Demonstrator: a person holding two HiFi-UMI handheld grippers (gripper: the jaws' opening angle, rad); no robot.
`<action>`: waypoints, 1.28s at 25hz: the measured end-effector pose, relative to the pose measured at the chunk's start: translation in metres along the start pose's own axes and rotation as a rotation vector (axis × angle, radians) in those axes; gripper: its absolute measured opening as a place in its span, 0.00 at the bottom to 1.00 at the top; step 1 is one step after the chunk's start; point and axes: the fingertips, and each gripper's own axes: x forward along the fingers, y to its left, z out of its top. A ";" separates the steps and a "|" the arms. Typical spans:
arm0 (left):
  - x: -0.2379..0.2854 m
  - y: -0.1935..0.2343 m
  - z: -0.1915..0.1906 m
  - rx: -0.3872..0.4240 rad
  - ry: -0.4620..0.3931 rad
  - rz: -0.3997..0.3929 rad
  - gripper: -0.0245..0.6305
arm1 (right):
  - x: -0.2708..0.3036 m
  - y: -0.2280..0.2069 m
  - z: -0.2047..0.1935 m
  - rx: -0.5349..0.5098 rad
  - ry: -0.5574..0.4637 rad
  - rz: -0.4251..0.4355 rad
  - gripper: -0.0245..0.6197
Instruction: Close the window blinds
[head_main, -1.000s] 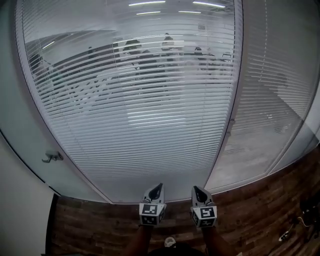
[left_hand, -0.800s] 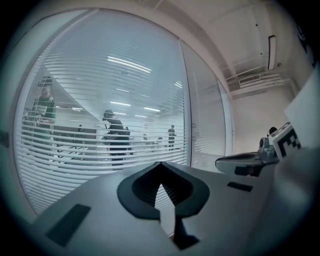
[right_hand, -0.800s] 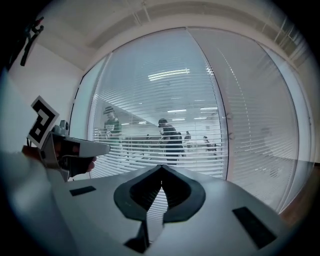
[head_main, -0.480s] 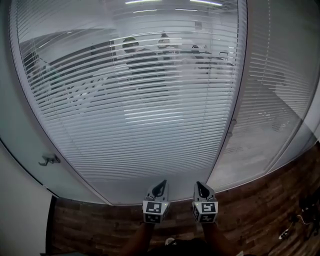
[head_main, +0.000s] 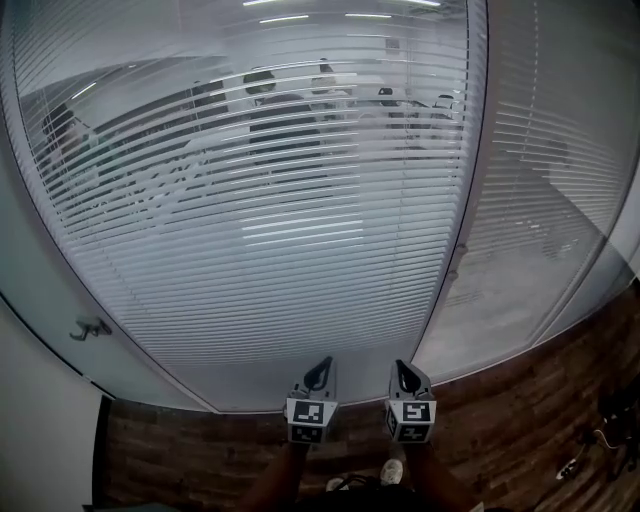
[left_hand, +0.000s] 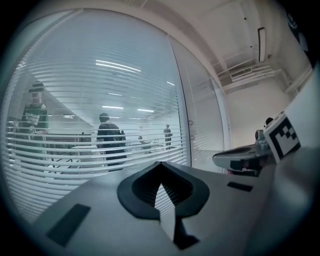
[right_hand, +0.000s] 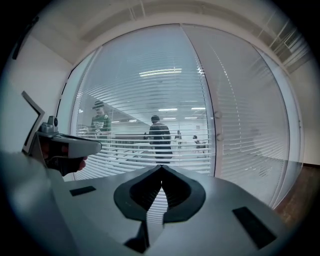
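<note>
The white slatted blinds (head_main: 260, 200) hang behind the big glass pane, slats tilted part open, so a room with people shows through. A narrower pane of blinds (head_main: 545, 170) to the right looks denser. My left gripper (head_main: 321, 364) and right gripper (head_main: 402, 367) are side by side, low, short of the glass and pointing at it. Both are shut and hold nothing. In the left gripper view the shut left gripper (left_hand: 161, 164) faces the blinds (left_hand: 75, 150). In the right gripper view the right gripper (right_hand: 161, 167) is shut too, near the frame post (right_hand: 214, 125).
A vertical frame post (head_main: 465, 190) with small knobs splits the two panes. A metal handle (head_main: 90, 327) sits on the glass at lower left. Dark wood floor (head_main: 180, 460) runs below, with cables (head_main: 595, 450) at far right. A shoe (head_main: 392, 472) shows under my arms.
Both grippers have edged forward toward the glass, still side by side and shut. The window has shifted slightly in view, and a shoe has come into sight below.
</note>
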 end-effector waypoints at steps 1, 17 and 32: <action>0.004 -0.002 0.000 0.006 0.004 0.000 0.03 | 0.001 -0.004 0.002 0.003 -0.002 0.004 0.04; 0.065 -0.021 0.012 -0.022 0.018 0.043 0.03 | 0.039 -0.094 0.043 -0.036 -0.053 -0.014 0.04; 0.101 -0.029 0.048 -0.089 -0.035 0.015 0.03 | 0.071 -0.163 0.094 -0.047 -0.187 -0.093 0.04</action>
